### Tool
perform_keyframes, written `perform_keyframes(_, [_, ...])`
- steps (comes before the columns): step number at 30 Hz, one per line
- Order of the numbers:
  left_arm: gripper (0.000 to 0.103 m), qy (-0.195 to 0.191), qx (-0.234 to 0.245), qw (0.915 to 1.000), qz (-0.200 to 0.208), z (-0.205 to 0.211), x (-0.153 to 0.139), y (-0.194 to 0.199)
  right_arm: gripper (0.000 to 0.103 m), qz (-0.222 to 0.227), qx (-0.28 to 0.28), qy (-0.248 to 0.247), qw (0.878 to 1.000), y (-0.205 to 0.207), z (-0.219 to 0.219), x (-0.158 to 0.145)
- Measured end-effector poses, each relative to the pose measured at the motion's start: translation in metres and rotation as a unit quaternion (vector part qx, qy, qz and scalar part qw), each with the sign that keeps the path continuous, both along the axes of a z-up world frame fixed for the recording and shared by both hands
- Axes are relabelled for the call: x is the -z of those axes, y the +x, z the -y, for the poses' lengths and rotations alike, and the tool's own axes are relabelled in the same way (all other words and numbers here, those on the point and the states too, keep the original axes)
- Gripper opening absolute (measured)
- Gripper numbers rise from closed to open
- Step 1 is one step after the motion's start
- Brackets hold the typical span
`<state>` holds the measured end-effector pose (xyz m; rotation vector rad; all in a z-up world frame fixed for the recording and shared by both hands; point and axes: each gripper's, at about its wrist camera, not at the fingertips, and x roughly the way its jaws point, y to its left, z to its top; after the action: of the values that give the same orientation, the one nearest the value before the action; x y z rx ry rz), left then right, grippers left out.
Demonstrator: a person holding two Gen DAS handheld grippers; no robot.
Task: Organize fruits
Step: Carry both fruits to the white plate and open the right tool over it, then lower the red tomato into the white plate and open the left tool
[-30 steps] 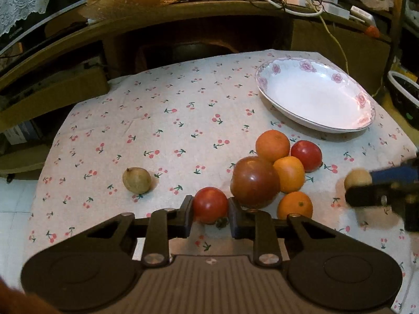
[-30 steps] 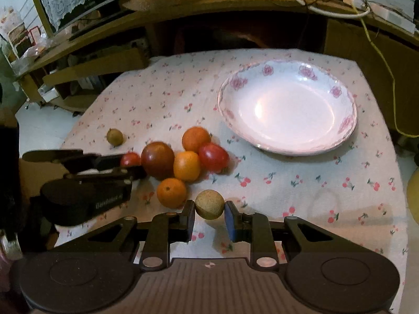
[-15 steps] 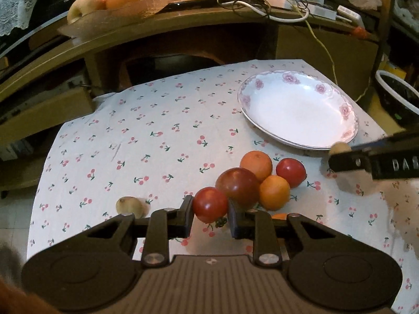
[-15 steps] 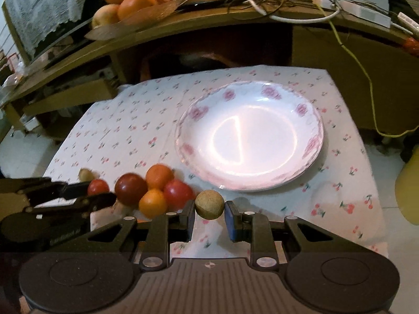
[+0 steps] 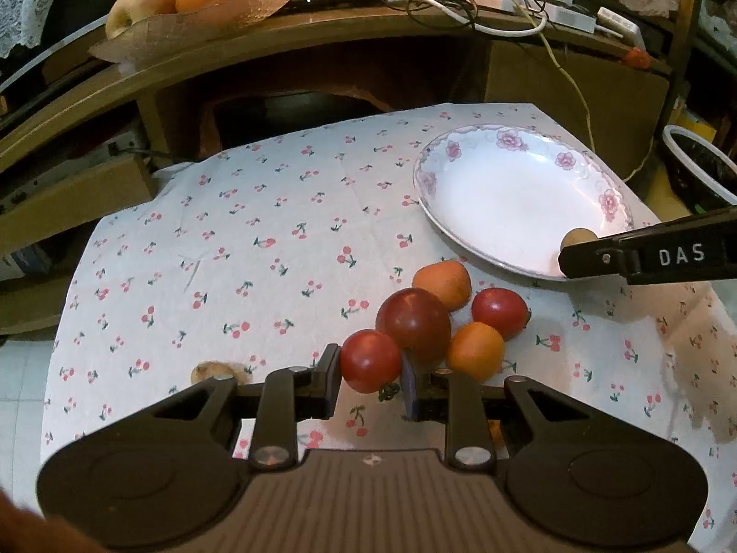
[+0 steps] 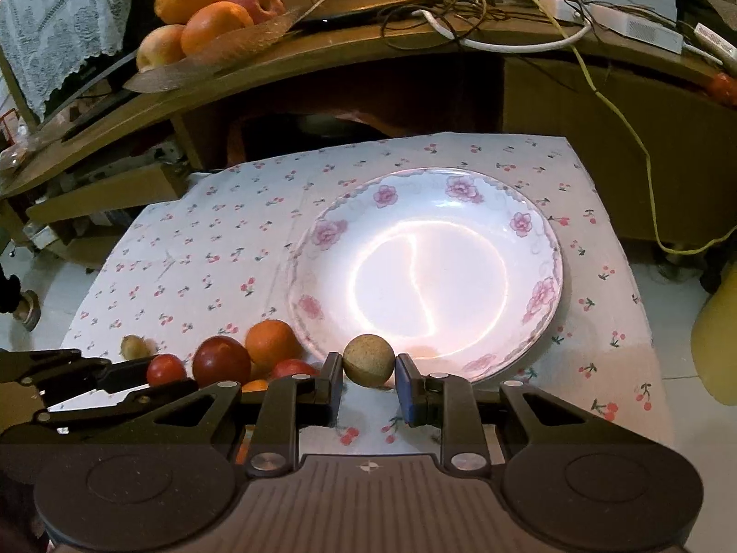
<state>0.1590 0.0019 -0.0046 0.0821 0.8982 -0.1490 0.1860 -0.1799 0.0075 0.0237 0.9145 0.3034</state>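
Well, the surface (image 5: 285,212) carries a flowered plate (image 6: 543,249). Beside it the fruit pile (image 5: 442,318) is partly hidden behind the left tool (image 5: 371,380), clenched on a red tomato (image 5: 370,359). Smallest, a tan round fruit (image 6: 368,359) sits clamped in the right tool (image 6: 368,380) at the plate's near rim.

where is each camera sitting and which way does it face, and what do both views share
Left wrist: sits on the left gripper, low over the near table edge, facing the shelf; its fingers grip a red tomato; the right gripper enters from the right.
Right wrist: sits on the right gripper, facing the floral plate; its fingers hold a tan round fruit; the left gripper shows at lower left.
Shared: plate, fruit cluster, cherry tablecloth, both held fruits.
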Motion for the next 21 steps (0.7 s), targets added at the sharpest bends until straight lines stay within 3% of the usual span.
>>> perform_keyframes(9, [0.032,-0.012,-0.001,0.9998,-0.014,-0.003,0.001,0.005,0.027,-0.009,0.011,-0.001,1.0,0.018,0.01,0.005])
perform_keyframes(21, [0.032,-0.041,0.025,0.9987,0.02,0.019,-0.014,0.037,0.026,-0.01,0.007,0.006,1.0,0.033,0.011,0.006])
